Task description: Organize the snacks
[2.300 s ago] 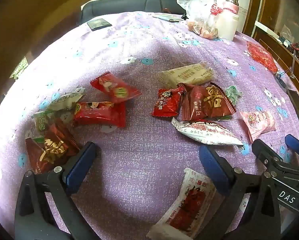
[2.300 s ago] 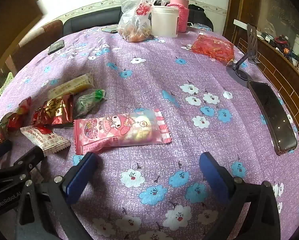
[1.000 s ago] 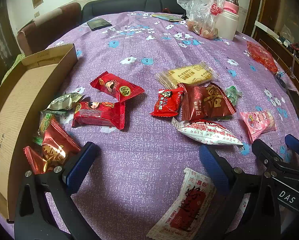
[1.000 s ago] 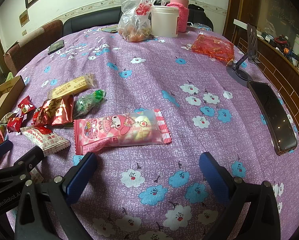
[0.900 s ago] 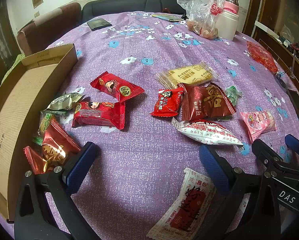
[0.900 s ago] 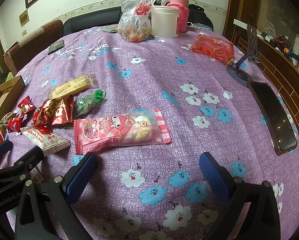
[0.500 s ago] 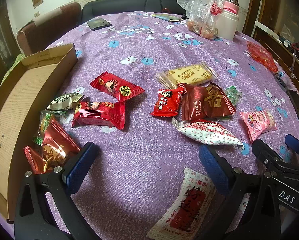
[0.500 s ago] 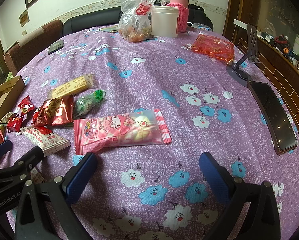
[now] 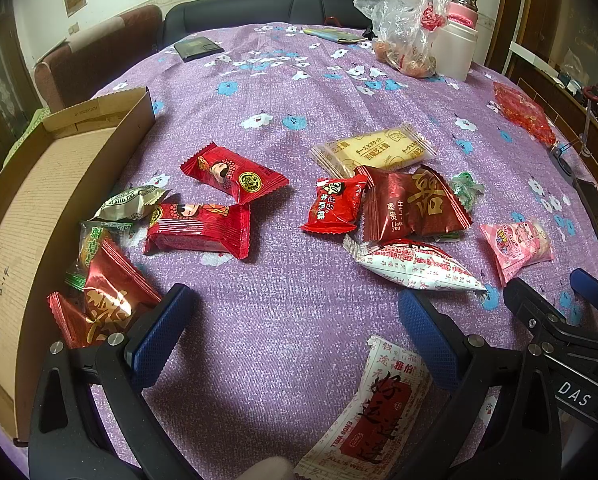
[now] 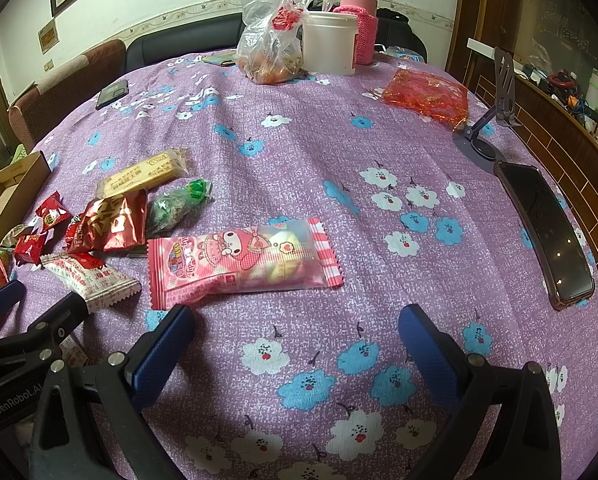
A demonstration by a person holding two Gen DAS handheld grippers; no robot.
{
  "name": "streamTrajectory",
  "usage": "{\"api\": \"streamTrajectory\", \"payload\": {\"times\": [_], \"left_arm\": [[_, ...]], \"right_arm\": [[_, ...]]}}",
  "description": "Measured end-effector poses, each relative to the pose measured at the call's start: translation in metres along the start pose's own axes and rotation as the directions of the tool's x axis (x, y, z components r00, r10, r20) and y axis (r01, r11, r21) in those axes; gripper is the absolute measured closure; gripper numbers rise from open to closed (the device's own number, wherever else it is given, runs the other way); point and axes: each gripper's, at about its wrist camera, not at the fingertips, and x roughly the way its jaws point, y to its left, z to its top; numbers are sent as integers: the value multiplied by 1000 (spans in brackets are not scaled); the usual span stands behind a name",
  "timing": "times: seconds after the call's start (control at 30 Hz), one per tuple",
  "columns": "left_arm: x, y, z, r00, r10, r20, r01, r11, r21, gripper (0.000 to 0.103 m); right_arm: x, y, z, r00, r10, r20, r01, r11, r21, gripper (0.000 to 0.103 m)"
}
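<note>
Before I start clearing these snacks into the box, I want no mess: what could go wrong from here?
Three risks, as I judge them:
1. The dark red packet overlaps the small red packet and a green candy; a grab may drag its neighbours.
2. The phone lies near the table's edge, beside the right hand-held gripper; a sweep could knock it off.
3. The two hand-held grippers sit close together; the left hand-held gripper could collide with the right.

Many small snack packs lie flat on the purple flowered cloth: two red packs (image 9: 203, 228) near the left, a yellow biscuit pack (image 9: 373, 151) farther off, and a white pack (image 9: 413, 270) nearer. A long pink pack (image 10: 239, 266) lies at the right, and an open brown box (image 9: 35, 208) sits at the left edge.
</note>
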Motion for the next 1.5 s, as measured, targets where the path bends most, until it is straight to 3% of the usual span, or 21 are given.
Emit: {"api": "streamTrajectory", "payload": {"times": [0.8,0.97,1.3,1.5], "left_arm": [[0,0,0,1000,2,-1,-2,1000,0,0],[1,0,3,999,4,-39,-3,1000,9,0],[-1,0,0,999,-16,-36,17,999,33,0],[-10,1,-6,995,-87,-40,91,992,88,3]], "right_arm": [[0,0,0,1000,0,0,0,1000,0,0],[0,0,0,1000,1,0,-1,1000,1,0],[-2,1,-3,1000,-17,-5,17,1000,26,0],[-7,3,-7,997,-52,-51,55,996,74,0]]}}
